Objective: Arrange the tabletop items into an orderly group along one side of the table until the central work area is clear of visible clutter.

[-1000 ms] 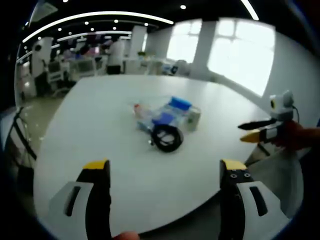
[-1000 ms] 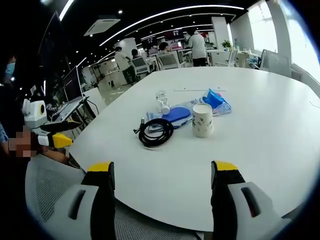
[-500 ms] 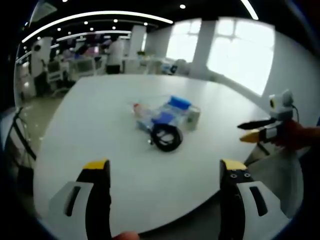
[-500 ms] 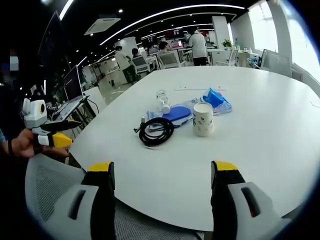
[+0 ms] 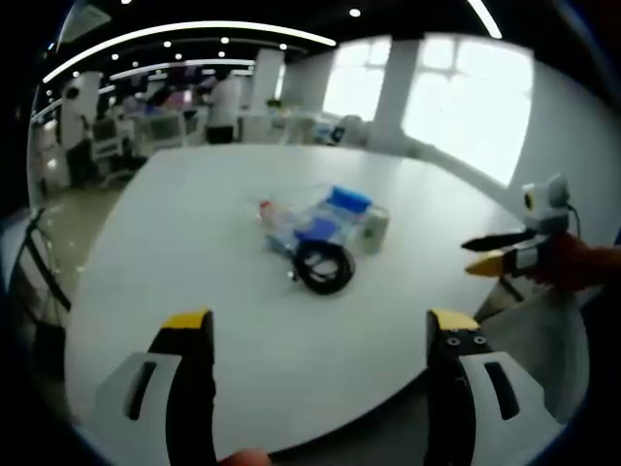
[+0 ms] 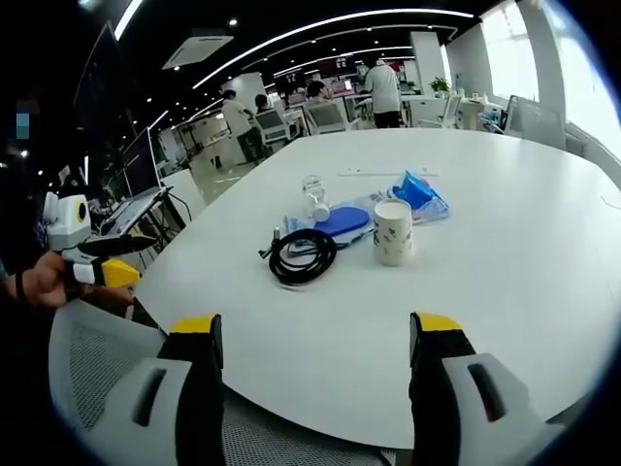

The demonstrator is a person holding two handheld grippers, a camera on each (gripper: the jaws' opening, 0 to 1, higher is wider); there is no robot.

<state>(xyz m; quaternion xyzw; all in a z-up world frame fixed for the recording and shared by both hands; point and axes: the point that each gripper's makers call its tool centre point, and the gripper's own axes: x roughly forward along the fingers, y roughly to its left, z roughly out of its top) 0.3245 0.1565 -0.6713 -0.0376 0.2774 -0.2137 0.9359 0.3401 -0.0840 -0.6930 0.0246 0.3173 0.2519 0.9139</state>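
Both grippers hung short of the near edge of the counter (image 6: 505, 291), neither touching it or gripping anything. The left gripper (image 5: 320, 325) stood with its yellow-tipped jaws wide apart and level, aimed across the counter. The right gripper (image 6: 316, 328) was held the same way, jaws spread wide. In the right gripper view the left gripper appeared off the counter's left edge, gripped by the person's hand (image 6: 44, 282), its jaws parted.
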